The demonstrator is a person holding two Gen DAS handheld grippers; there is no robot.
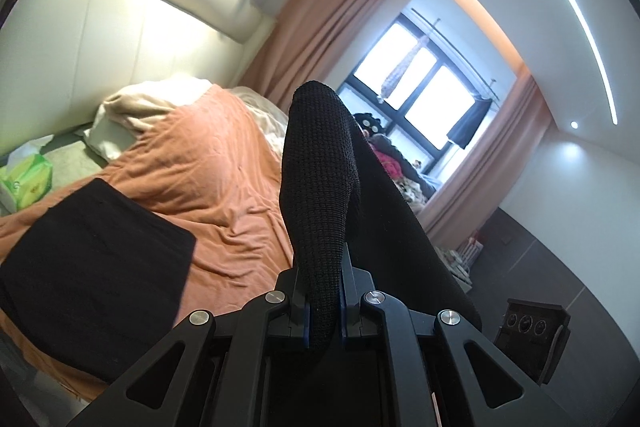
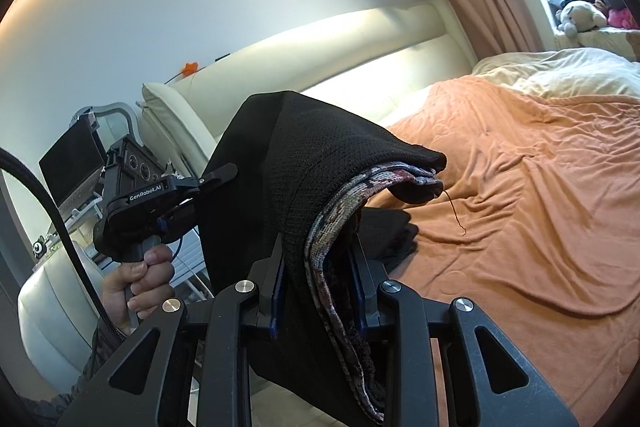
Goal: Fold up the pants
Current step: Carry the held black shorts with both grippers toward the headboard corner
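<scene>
The black knit pants are held up in the air above the orange bedspread. My left gripper is shut on a bunched part of the pants, which stands up between its fingers. My right gripper is shut on another part of the pants, where a patterned waistband lining shows. The left gripper also shows in the right wrist view, held by a hand and clamped on the cloth's left edge.
A folded black garment lies on the orange bedspread; it also shows in the right wrist view. A green tissue pack sits at the left. Pillows, the headboard, curtains and a window stand beyond.
</scene>
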